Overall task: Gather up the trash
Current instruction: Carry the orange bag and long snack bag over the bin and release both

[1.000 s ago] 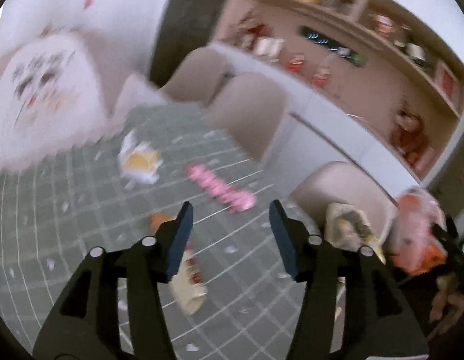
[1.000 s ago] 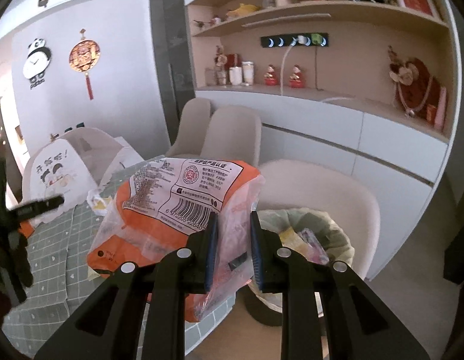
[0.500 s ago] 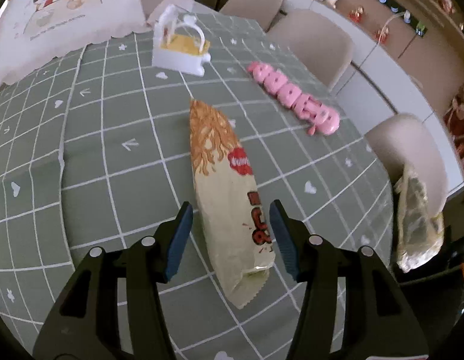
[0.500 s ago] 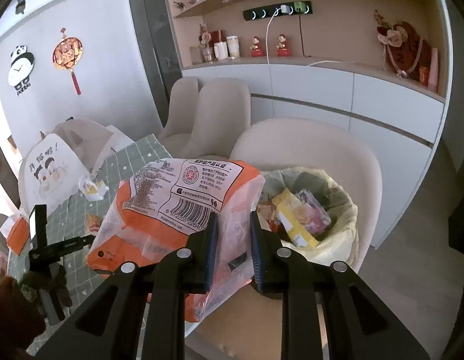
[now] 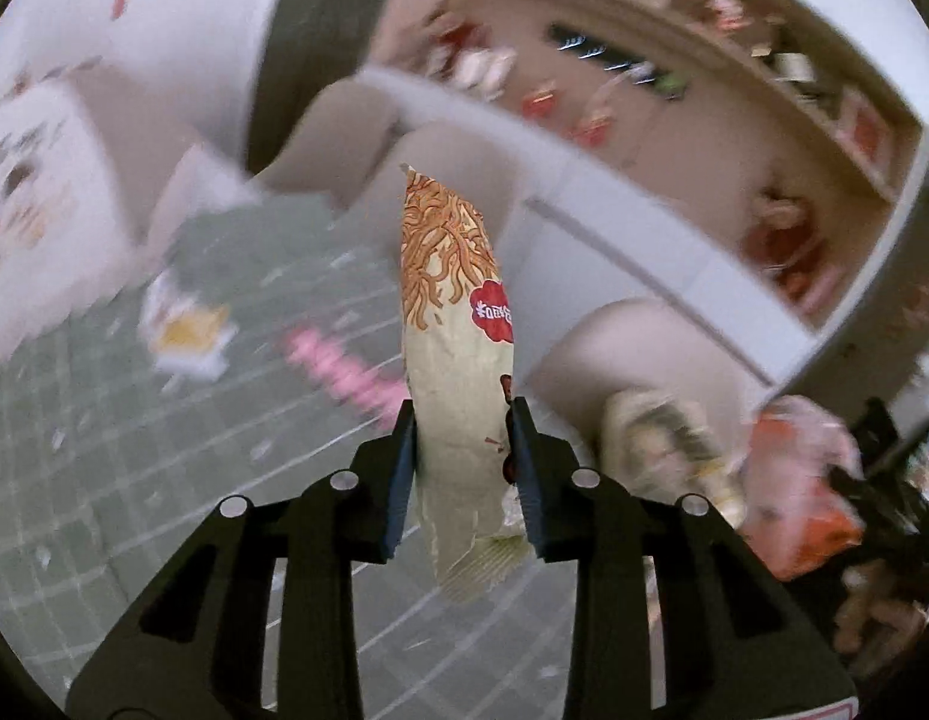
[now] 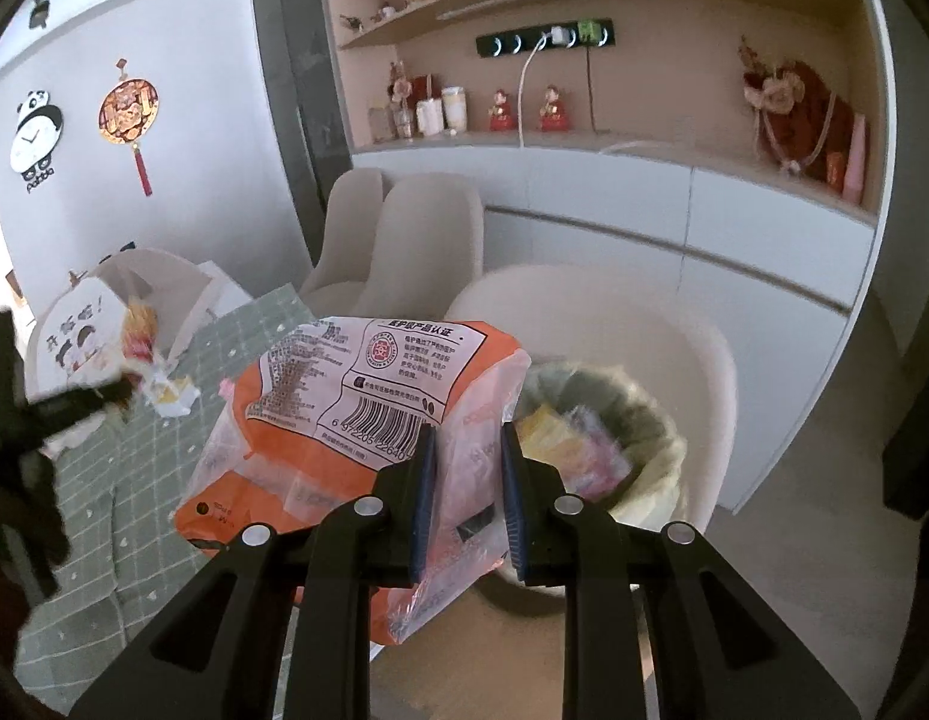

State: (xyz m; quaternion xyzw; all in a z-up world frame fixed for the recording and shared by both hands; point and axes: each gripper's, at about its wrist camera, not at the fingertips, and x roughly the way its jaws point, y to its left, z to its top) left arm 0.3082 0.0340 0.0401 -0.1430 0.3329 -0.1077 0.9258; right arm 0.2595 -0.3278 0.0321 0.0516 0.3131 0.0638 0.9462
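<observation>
The left gripper (image 5: 461,456) is closing its jaws on a long cream snack bag (image 5: 458,360) printed with orange noodles and a red logo — the bag sits between the blue pads, its top pointing up and away, its crimped lower end hanging below the fingers, clear of the table (image 5: 104,480). On the green checked cloth behind it lie a white and yellow wrapper (image 5: 188,330) and a pink packet (image 5: 344,369), both blurred. The right gripper (image 6: 464,492) stands narrowly open and pinches the thin clear edge of an orange and white plastic bag (image 6: 356,408) with a barcode label; the bag bulges to the left of the fingers. Just beyond it, to the right, a lined trash bin (image 6: 650,420) holds yellow and pink wrappers, beside a cream chair (image 6: 614,324).
</observation>
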